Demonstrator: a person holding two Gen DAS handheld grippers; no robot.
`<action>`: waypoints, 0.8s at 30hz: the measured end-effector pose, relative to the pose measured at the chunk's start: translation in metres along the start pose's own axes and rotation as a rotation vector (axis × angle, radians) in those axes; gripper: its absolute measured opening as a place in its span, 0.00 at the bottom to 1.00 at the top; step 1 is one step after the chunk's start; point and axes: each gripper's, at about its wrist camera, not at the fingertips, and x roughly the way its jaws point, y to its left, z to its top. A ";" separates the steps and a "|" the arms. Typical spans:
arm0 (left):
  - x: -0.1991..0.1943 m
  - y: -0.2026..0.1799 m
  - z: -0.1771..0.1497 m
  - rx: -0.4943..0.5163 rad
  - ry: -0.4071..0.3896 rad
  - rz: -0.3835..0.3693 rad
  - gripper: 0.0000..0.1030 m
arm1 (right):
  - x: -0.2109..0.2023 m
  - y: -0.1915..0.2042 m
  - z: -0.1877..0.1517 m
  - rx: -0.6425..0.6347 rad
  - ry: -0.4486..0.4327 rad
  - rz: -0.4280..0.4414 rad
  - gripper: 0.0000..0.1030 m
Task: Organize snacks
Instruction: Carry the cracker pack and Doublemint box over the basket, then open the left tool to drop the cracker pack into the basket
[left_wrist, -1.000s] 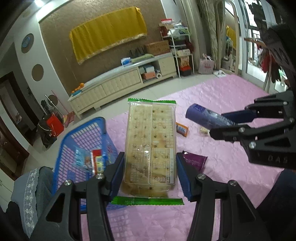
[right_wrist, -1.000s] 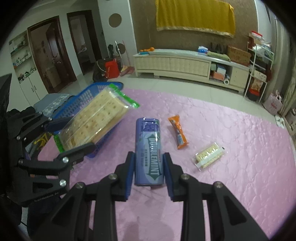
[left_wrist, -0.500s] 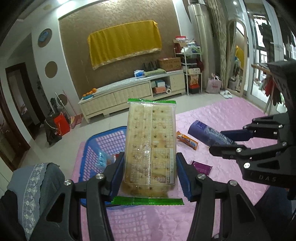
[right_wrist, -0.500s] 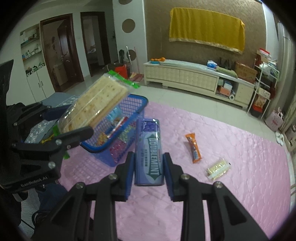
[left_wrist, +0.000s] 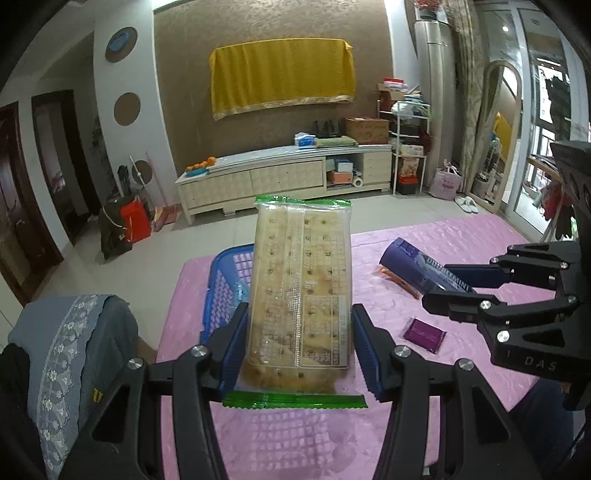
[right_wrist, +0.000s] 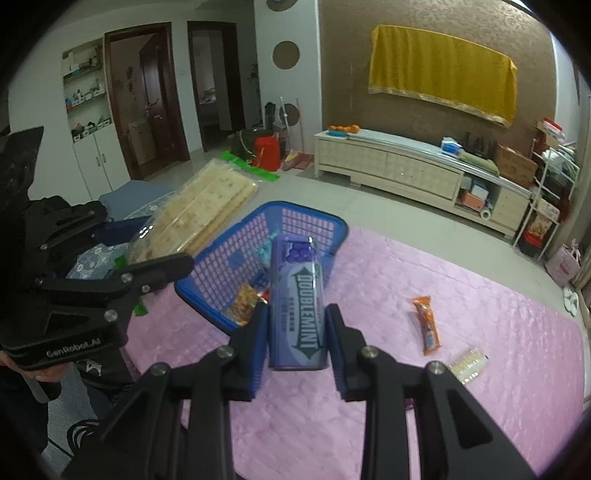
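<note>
Both loads are now riding higher and nearer the basket (right_wrist: 295, 236) than a second ago, the left gripper (left_wrist: 299, 350) clamping the crackers (left_wrist: 301, 295) and the right gripper (right_wrist: 297, 339) the gum (right_wrist: 297, 306), so 2 drop-offs are probably nearing.

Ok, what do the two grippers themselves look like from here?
Both are black plastic frames with silver screws and ribbed blue pads on the fingers. The left gripper reads "GenRobot.AI" on its side in the right wrist view; the right gripper shows "DAS" in the left wrist view. No cables visible.
</note>
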 end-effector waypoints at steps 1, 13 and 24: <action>0.000 0.003 -0.001 -0.004 0.002 0.002 0.50 | 0.002 0.002 0.001 -0.002 0.001 0.003 0.34; 0.026 0.028 -0.006 -0.051 0.045 -0.003 0.50 | 0.052 0.014 0.008 0.033 0.057 0.039 0.34; 0.085 0.046 -0.026 -0.083 0.140 -0.028 0.50 | 0.099 0.009 0.004 0.068 0.112 0.049 0.34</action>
